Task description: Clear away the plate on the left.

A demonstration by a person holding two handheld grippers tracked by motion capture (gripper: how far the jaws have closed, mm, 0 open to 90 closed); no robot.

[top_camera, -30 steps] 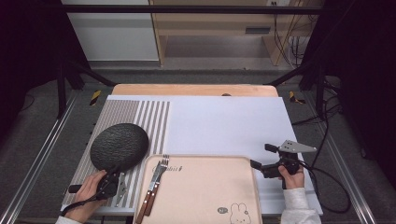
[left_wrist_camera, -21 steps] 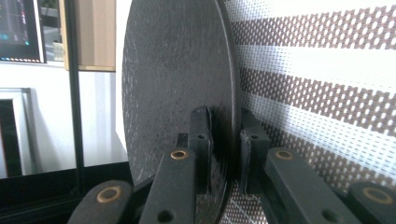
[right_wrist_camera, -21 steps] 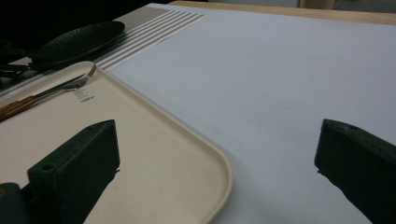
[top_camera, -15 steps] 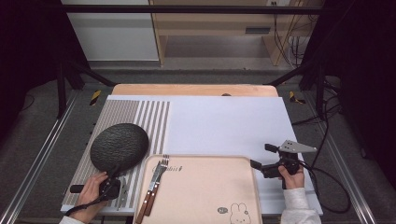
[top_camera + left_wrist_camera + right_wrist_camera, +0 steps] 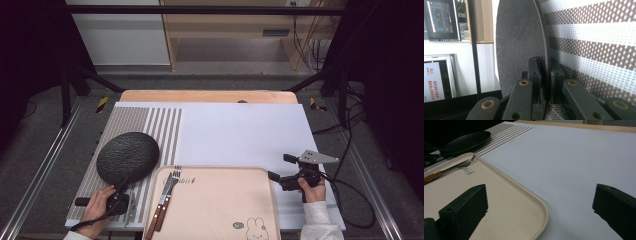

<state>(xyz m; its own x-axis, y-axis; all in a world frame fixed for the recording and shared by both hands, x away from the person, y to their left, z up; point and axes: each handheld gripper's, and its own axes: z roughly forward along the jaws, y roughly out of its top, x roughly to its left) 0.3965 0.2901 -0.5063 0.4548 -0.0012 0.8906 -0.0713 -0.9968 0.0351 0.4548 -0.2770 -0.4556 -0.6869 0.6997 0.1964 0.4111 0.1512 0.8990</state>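
Dark plate (image 5: 127,157), round and rough-textured, was pictured resting on the striped mat (image 5: 150,125) at the left of the worktop (image 5: 240,125), just beside the cream tray's (image 5: 220,200) upper left corner. Its near rim was clamped by the left tool (image 5: 119,192), whose jaws had just been closing with the rim between them; in the left gripper view the two pads (image 5: 534,72) were seen pressed against either face of the plate (image 5: 521,42), which stood edge-on between them.

The right tool (image 5: 280,170) was held at the tray's right edge, over the white sheet (image 5: 235,135), with its jaws spread wide and nothing between them; the tray's rounded corner (image 5: 541,212) was seen just ahead of it. A fork (image 5: 167,192) and a second wooden-handled utensil beside it were laid along the tray's left side, their handles running off the tray's near edge.

The step in hand was judged to be the grasp of the plate, apparently just completed. A lift clear of the mat was likely called for next, followed by a carry rightward over the tray's rim. The plate would need to be kept level, since it was pinched by one edge alone, and the fork would have to be cleared.
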